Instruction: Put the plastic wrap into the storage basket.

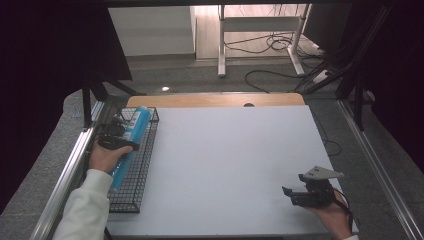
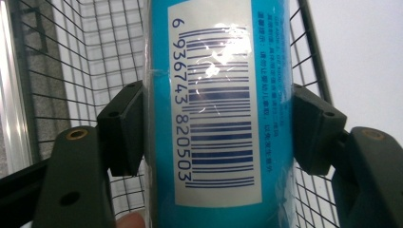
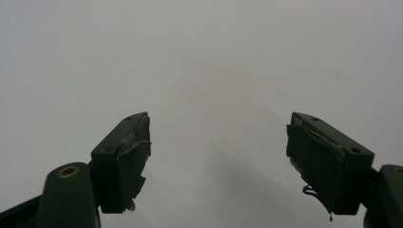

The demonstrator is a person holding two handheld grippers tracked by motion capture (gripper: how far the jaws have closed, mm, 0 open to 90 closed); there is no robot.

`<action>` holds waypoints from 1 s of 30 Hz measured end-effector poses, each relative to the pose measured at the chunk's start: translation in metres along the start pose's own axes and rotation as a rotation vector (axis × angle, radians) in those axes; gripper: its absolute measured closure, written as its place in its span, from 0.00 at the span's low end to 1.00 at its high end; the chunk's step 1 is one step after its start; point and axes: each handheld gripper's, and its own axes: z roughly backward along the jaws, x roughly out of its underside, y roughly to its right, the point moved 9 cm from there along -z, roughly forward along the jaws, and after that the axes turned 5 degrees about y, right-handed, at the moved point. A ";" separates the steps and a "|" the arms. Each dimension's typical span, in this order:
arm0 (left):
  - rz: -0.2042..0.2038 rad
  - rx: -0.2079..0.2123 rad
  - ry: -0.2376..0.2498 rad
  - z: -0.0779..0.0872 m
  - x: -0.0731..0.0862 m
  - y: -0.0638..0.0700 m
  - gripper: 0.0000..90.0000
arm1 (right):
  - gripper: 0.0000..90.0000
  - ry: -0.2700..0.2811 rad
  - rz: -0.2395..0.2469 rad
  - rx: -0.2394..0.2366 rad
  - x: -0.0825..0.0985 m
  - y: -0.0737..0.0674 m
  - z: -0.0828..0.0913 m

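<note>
Your blue tube (image 1: 131, 139): long, cyan, white barcode label facing up. It lies lengthwise in the black wire basket (image 1: 145, 165) at the table's left edge.

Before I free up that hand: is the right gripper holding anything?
No. In the right gripper view the right gripper stands open, with bare white table between its jaws.

Glossy blue plastic tube (image 2: 214, 95), black wire-mesh basket (image 1: 142, 165), matt white tabletop (image 1: 230, 165)
</note>
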 end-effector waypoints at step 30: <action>-0.230 0.269 0.320 0.041 0.048 0.108 0.19 | 0.26 0.016 0.001 0.003 0.003 -0.004 0.006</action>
